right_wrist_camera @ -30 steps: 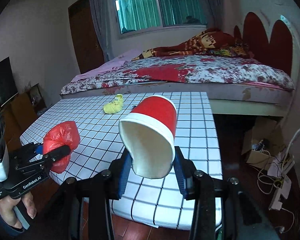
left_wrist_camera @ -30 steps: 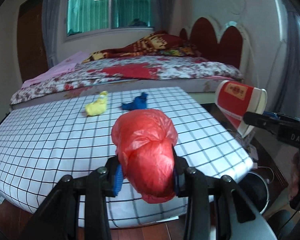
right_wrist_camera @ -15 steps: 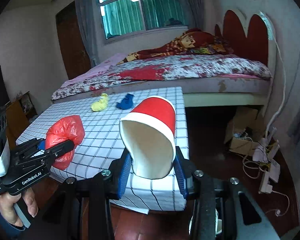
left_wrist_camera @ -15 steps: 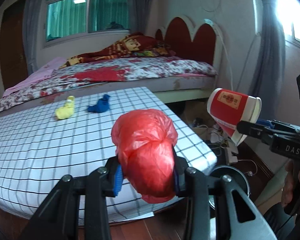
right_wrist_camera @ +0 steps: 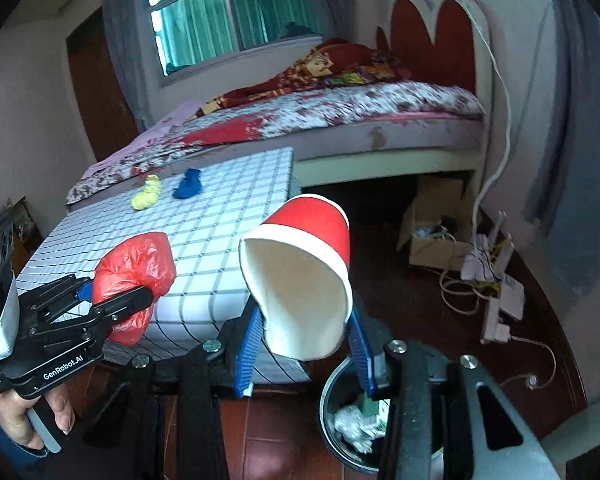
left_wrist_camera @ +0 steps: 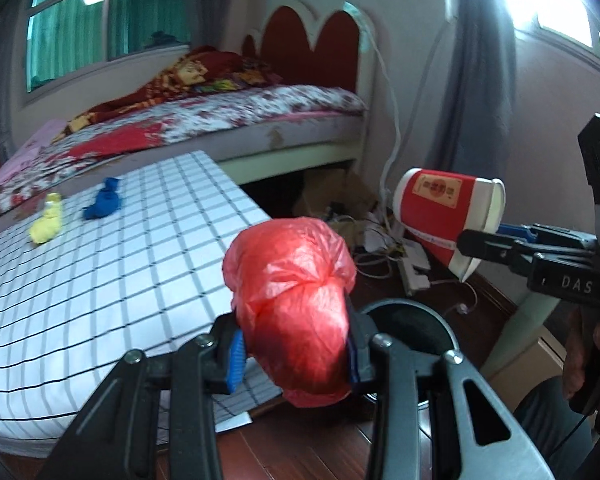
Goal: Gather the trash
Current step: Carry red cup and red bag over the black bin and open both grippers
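- My left gripper (left_wrist_camera: pixel 294 354) clamped on crumpled red plastic bag (left_wrist_camera: pixel 292 300), lower centre of frame.
- My right gripper (right_wrist_camera: pixel 304 344) clamped on red paper cup (right_wrist_camera: pixel 300 276), mouth facing camera.
- Trash bin (right_wrist_camera: pixel 350 420) lower centre, below the cup.
- Yellow scrap (right_wrist_camera: pixel 146 198), blue scrap (right_wrist_camera: pixel 188 186) on checked table (right_wrist_camera: pixel 220 216), upper left.

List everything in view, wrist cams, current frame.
bag: 1, red plastic, in left gripper
cup: 1, red and white paper, in right gripper
wad: 1, yellow, far end of table
scrap: 1, blue, beside wad
table: 1, white checked cloth
bin: 1, dark, on floor, trash inside
bed: 1, floral cover, behind table
box: 1, cardboard, floor by bed
left gripper: shut on bag
right gripper: shut on cup
hand: 1, holds left gripper
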Available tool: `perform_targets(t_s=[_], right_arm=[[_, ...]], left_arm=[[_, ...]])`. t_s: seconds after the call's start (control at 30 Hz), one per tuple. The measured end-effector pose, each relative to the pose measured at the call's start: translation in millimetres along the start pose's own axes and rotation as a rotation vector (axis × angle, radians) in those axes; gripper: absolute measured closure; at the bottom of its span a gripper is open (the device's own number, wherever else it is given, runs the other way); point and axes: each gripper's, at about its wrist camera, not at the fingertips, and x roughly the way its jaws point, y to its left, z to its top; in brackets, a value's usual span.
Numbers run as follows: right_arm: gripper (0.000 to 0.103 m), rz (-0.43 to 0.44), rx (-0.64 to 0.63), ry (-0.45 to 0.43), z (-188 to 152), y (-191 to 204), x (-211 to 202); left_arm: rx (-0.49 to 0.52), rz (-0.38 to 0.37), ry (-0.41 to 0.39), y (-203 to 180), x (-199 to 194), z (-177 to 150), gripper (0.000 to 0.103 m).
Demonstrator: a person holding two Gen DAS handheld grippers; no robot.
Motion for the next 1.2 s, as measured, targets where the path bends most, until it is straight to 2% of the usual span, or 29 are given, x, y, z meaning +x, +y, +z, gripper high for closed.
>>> perform_targets(t_s=[0.37, 0.63, 0.8, 0.87, 0.97, 1.03, 1.07, 1.1, 1.13, 1.2], right_arm=[[0.060, -0.084, 0.030, 0.112, -43, -51, 0], [0.059, -0.105, 0.025, 0.217, -70, -82, 19], [0.057, -0.122, 0.006, 0.288, -84, -98, 38], [0.057, -0.128, 0.007, 0.310, -88, -105, 45], [0.057, -0.116, 0.003, 0.342, -92, -111, 55], [0.048, -0.095, -0.009, 0.372, -97, -114, 65], [0.042, -0.097, -0.026, 0.397, -100, -116, 71], [0.023, -0.129, -0.039, 0.419, -104, -117, 77], [0.009, -0.199, -0.048, 0.444, -109, -124, 84], [0.008, -0.244, -0.009, 0.466, -114, -138, 88]], left_arm=[[0.047, -0.138, 0.129, -51, 47, -15, 0.064], [0.090, -0.233, 0.229, -82, 81, -33, 0.064], [0.132, -0.262, 0.315, -93, 111, -42, 0.061], [0.120, -0.274, 0.349, -93, 124, -46, 0.061], [0.125, -0.283, 0.370, -98, 138, -47, 0.061], [0.128, -0.298, 0.380, -102, 143, -49, 0.053], [0.127, -0.290, 0.380, -103, 146, -49, 0.043], [0.128, -0.270, 0.386, -104, 149, -49, 0.015], [0.123, -0.253, 0.383, -103, 150, -50, 0.001], [0.116, -0.208, 0.381, -99, 151, -52, 0.001]])
